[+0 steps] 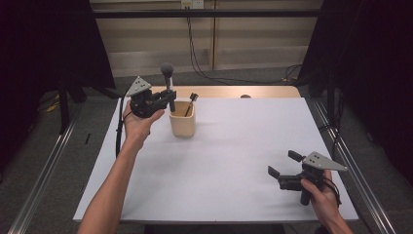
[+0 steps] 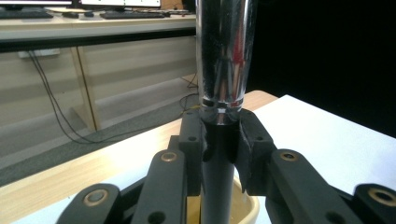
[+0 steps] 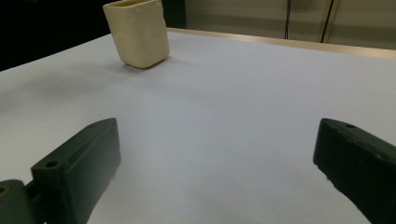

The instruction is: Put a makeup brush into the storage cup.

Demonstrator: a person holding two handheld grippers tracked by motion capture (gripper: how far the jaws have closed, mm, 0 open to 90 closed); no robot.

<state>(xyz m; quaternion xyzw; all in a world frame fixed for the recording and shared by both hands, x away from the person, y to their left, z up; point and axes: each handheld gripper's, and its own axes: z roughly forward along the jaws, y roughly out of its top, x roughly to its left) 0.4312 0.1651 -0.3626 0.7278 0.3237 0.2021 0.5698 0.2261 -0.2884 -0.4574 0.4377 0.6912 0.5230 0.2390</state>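
High view: left claw (image 1: pixel 169 97) grips makeup brush (image 1: pixel 168 80) upright, just above cream cup (image 1: pixel 182 122).
Right claw (image 1: pixel 282 163): wide, idle over desk (image 1: pixel 234 161).
Done: small brush (image 1: pixel 191 102) already in cup.
Left: lower, release.

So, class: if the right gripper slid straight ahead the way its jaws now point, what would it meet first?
Bare table first; the way looks free. The right gripper, open, aims slightly right of the cream cup, so it would probably miss it, though depth is uncertain.
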